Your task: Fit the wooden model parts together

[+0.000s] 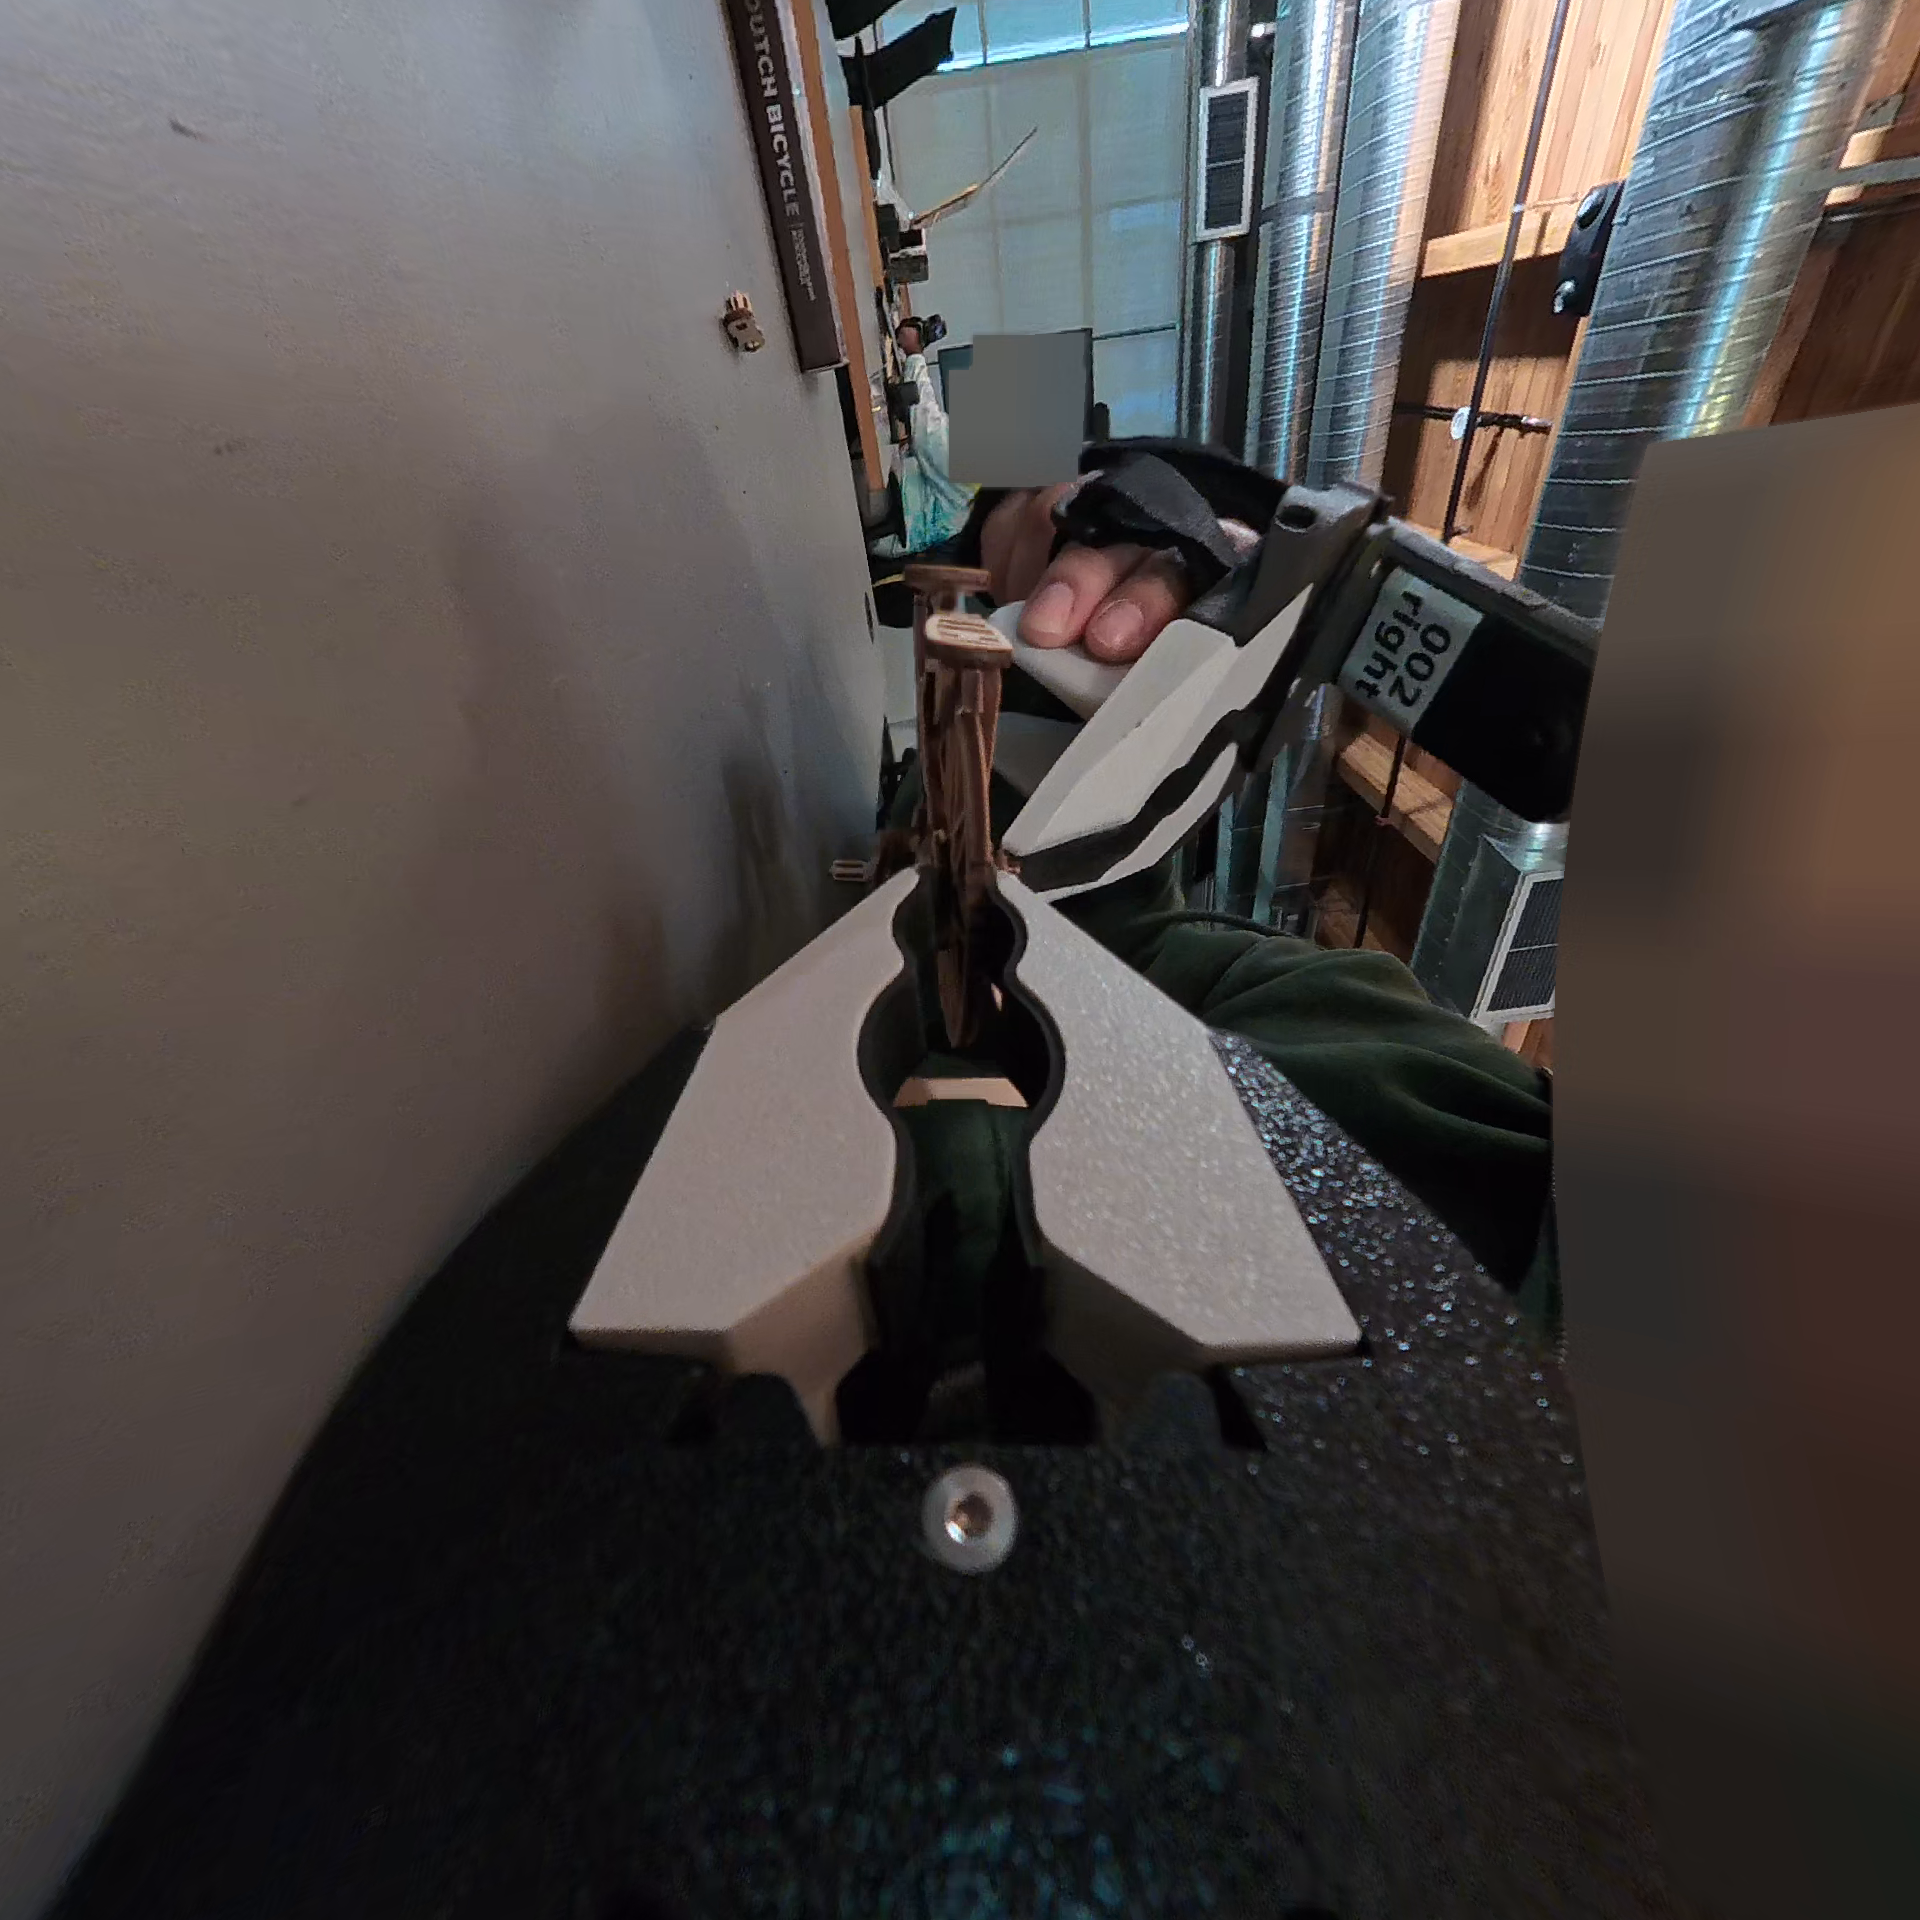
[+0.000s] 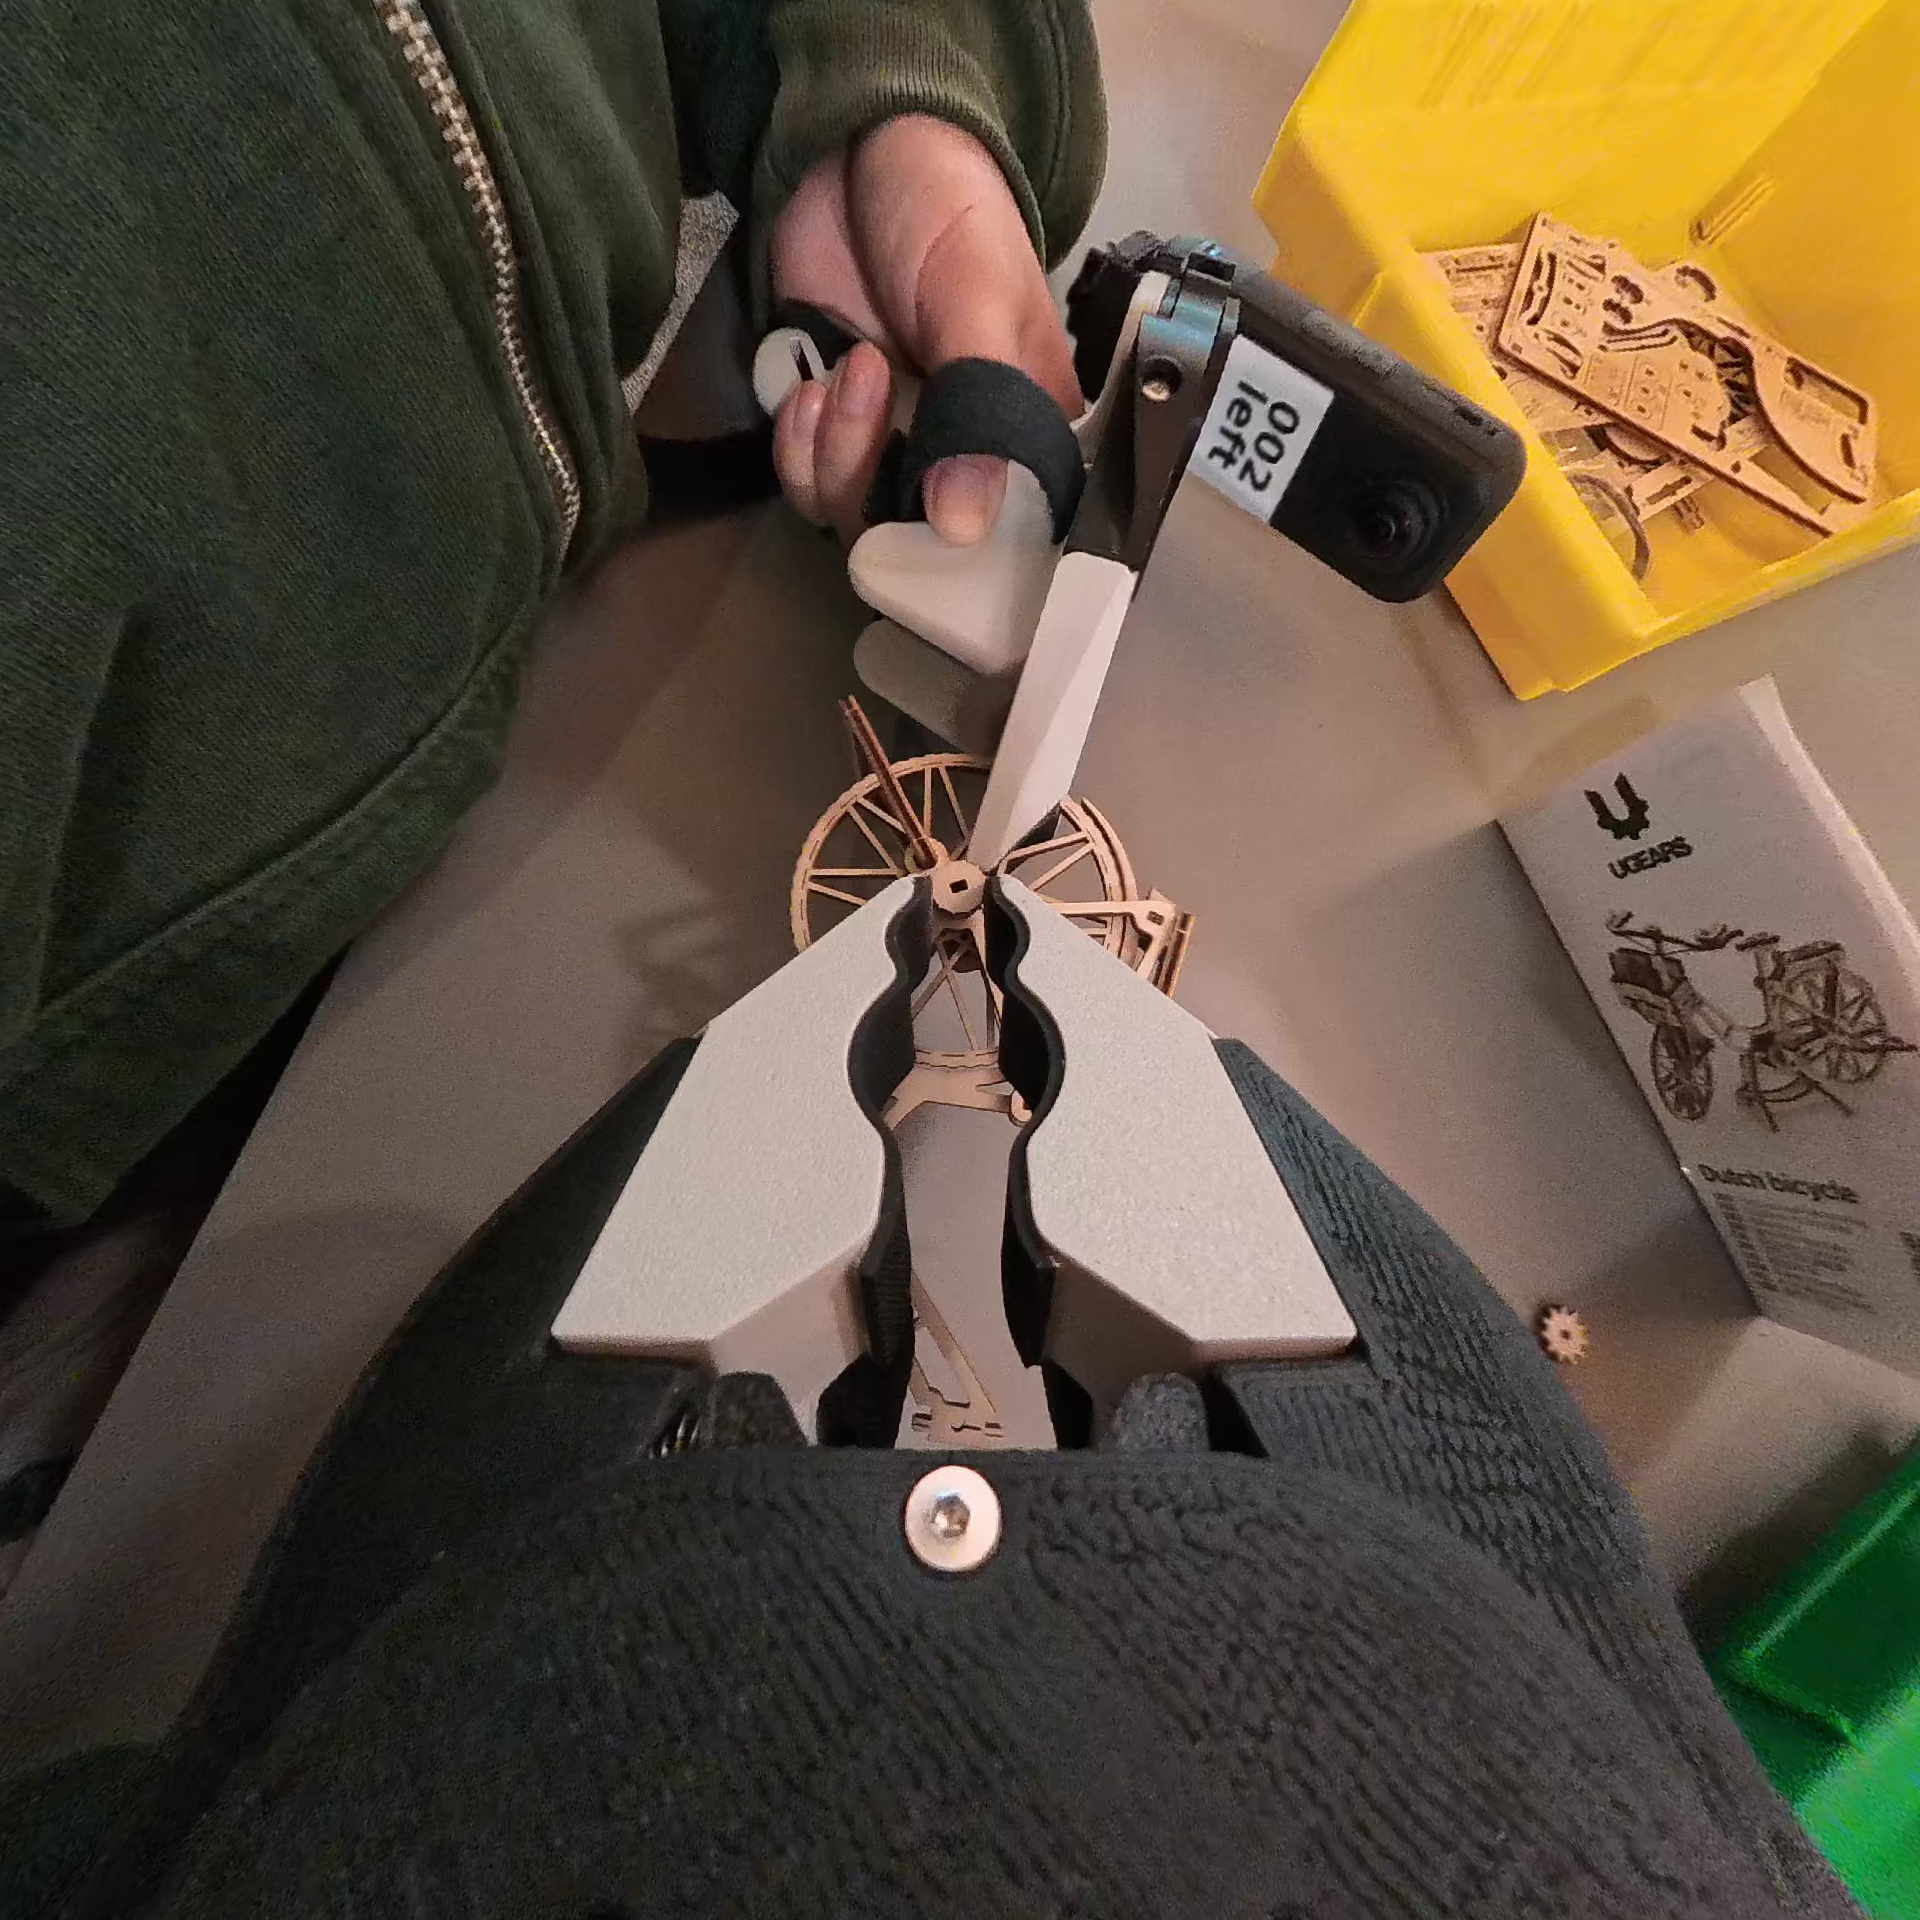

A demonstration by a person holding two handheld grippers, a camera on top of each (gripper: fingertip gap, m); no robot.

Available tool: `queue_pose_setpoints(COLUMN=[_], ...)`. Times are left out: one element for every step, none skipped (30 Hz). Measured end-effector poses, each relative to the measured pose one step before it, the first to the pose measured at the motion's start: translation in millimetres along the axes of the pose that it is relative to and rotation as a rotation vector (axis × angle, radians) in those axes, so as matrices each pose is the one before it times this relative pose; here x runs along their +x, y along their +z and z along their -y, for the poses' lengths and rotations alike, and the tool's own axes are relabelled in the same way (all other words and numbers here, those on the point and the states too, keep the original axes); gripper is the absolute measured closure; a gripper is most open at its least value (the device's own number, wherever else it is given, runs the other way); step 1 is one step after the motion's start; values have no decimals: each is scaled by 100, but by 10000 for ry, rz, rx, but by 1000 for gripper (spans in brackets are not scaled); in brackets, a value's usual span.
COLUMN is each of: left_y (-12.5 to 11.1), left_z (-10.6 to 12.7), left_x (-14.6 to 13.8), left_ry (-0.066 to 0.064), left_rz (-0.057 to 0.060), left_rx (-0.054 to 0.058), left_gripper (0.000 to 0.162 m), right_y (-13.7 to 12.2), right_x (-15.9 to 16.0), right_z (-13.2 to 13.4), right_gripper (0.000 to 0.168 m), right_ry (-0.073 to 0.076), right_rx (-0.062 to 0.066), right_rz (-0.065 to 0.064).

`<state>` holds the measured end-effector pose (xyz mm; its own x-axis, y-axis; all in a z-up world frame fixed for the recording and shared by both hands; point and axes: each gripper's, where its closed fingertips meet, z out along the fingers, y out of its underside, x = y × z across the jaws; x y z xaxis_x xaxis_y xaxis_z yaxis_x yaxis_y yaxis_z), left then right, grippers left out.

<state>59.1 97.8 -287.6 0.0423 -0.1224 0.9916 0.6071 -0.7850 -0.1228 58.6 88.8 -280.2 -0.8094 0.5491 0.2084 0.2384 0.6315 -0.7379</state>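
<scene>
The wooden bicycle model is edge-on in the left wrist view, its wheel pinched between the tips of my left gripper. In the right wrist view the spoked wheel lies over the table, with the left gripper reaching down to it from above. My right gripper is shut on a small round wooden hub piece, held at the wheel's centre. The right gripper also shows in the left wrist view, its tips against the side of the model.
A yellow bin of wooden part sheets stands at the upper right. The model's box lies beside it, also seen in the left wrist view. A loose small gear lies on the table. A green bin is at the lower right. Left tips and right tips are each some 20 cm from the loose small gear.
</scene>
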Motion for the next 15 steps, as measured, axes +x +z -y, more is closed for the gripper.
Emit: queue_pose_setpoints(left_y=[41, 55, 57, 53, 58, 51, 32, 12, 26, 42, 26, 47, 44, 60, 37], left_z=[-122, -96, -120, -85, -96, -97, -66, -31, -93, -65, -71, -84, -96, -140, -85], left_x=[-77, -90, -110, -105, -124, -129, -117, -124, -115, -81, -48, -12, -68, -100, -79], left_ry=[14, 25, 48, 52, 57, 64, 51, 52, 65, 39, 32, 28, 57, 73, 44], left_rz=[71, 83, 91, 91, 109, 112, 94, 99, 108, 71, 51, 14, 63, 104, 78], left_rx=[-102, -90, -122, -113, -132, -122, -105, -81, -85, -43, -45, -57, -55, -76, -51], left_gripper=[156, 156, 156, 156, 156, 156, 156, 156, 156, 156, 156, 156, 156, 156, 156], right_y=[34, 30, 41, 36, 49, 53, 52, 70, 72, 37, 10, -5, -6, 18, 13], right_x=[-121, -119, -131, -118, -130, -123, -102, -75, -104, -96, -70, -95, -85, -134, -76], right_z=[-62, -71, -80, -82, -111, -102, -99, -86, -73, -72, -50, -7, -36, -68, -83], right_gripper=[160, 160, 160, 160, 160, 160, 160, 160, 160, 160, 160, 160, 160, 160, 160], right_ry=[70, 13, -9, -38, -55, -51, -75, -19, -17, -62, -33, 12, 19, 50, 24], right_rx=[105, 98, 78, 64, 53, 48, 55, 67, 74, 69, 74, 89, 76, 76, 53], right_rz=[-18, -90, -124, -173, -186, -197, -229, -233, -208, -209, -201, -155, -131, -73, -93])
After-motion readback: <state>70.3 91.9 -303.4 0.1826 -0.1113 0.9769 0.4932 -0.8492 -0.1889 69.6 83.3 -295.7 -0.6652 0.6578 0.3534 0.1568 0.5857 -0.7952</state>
